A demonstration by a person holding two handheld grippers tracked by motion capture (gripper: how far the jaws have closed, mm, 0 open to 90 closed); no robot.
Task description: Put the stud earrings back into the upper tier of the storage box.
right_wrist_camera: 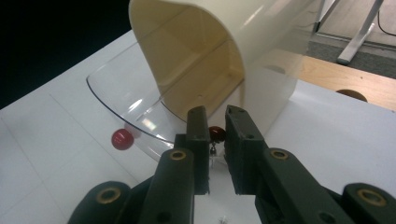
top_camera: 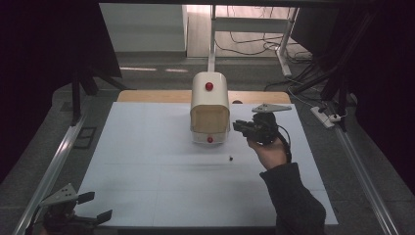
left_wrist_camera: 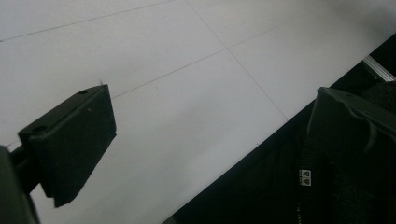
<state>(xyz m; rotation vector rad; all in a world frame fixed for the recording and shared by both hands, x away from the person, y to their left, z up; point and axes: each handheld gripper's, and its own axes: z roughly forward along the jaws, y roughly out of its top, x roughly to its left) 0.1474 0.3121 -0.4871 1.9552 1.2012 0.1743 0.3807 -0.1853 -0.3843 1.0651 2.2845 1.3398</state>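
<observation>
Cream plastic bread box, and the right gripper (right_wrist_camera: 215, 122) is lifting its clear roll lid (right_wrist_camera: 135, 109) by the knob

Right fingers (right_wrist_camera: 197, 126) are clenched on the small red knob (right_wrist_camera: 216, 132) at the lid's front edge, box (top_camera: 209, 105) sitting mid-worktop (top_camera: 147, 161). That knob is tiny and round, so it's looking easy to slip out and let the lid drop, or for a crooked pull to be dragging the light box along. Left gripper (top_camera: 95, 205) is idling with its fingers released at the near left corner, not bracing anything.
</observation>
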